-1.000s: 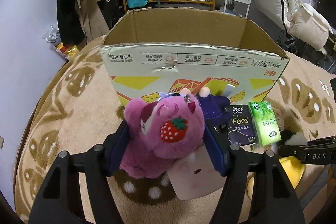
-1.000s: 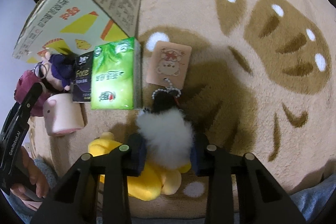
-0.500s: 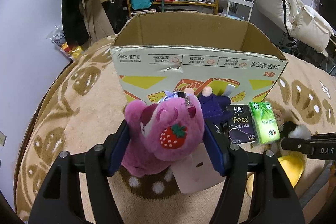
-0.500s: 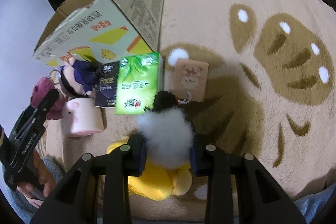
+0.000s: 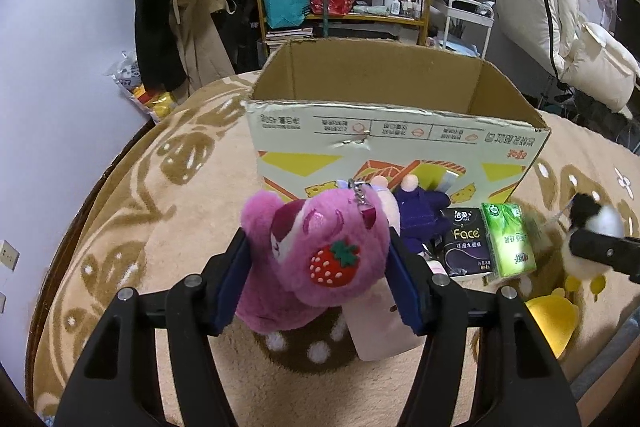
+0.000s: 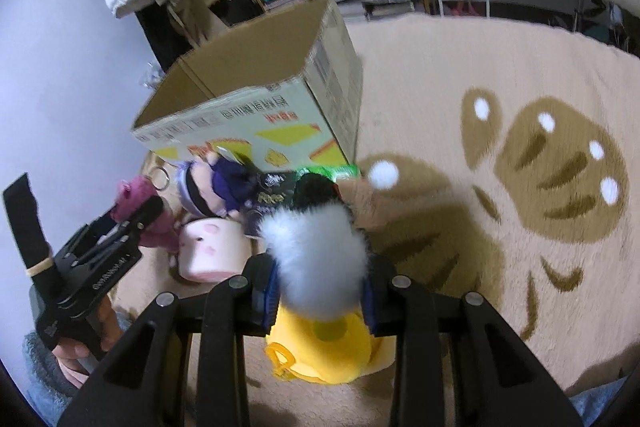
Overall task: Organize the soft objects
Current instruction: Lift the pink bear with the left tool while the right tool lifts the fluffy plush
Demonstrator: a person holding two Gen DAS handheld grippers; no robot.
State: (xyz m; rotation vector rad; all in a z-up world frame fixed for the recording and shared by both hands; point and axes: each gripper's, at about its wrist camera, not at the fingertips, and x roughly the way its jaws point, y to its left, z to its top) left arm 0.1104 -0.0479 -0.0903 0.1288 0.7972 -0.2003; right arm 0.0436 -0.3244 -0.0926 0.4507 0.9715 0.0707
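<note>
In the left wrist view, the left gripper fills the lower centre, its jaws closing with both pads against a pink strawberry bear plush, and the open cardboard box stands just behind. At that frame's right edge the right gripper appears only as a black bar. Only the right wrist view shows the right gripper clamped tight on a white-and-black fluffy toy at lower centre, above a yellow plush.

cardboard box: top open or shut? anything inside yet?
Open. The cardboard box stands upright on the rug with no flaps over its top; bare inner walls show. Its floor is hidden behind the front wall, so contents: cannot tell.
</note>
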